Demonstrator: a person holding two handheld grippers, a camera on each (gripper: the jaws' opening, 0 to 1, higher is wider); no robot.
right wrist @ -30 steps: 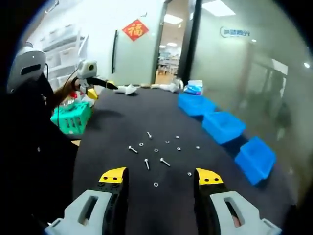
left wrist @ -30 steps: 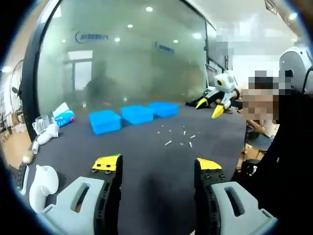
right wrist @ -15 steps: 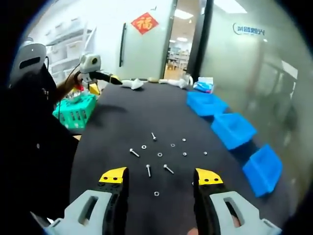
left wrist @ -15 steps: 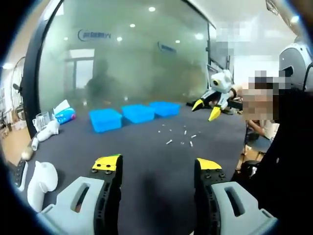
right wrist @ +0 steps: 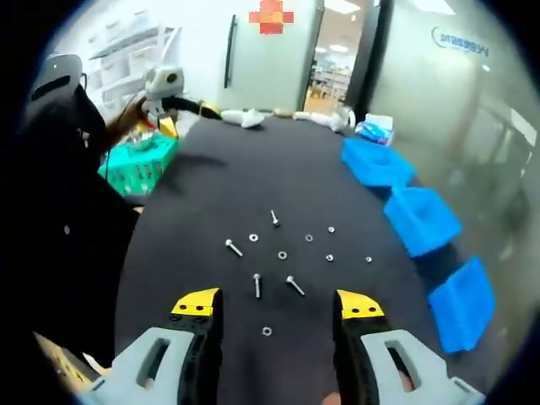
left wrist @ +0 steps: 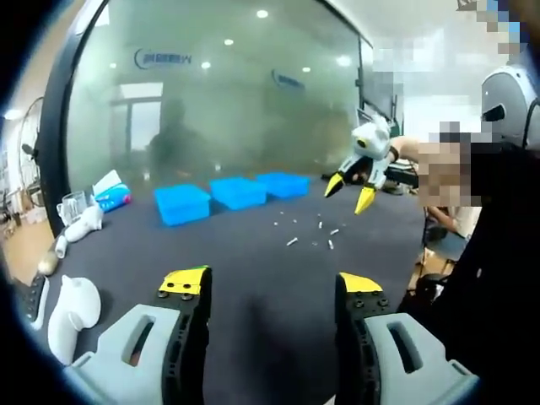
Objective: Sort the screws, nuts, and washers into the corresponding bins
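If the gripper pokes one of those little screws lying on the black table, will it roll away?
Probably a bit. The screw lies on its side, so a nudge would likely swing it in a curve around its head. It looks small and light, so it may skid. The dark table looks matte, which might slow it.

Grey left gripper; black jaws, yellow tips; person's black sleeve.

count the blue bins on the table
3, in a row along the table's edge by the glass wall: nearest bin, middle bin, far bin. None looks hidden.
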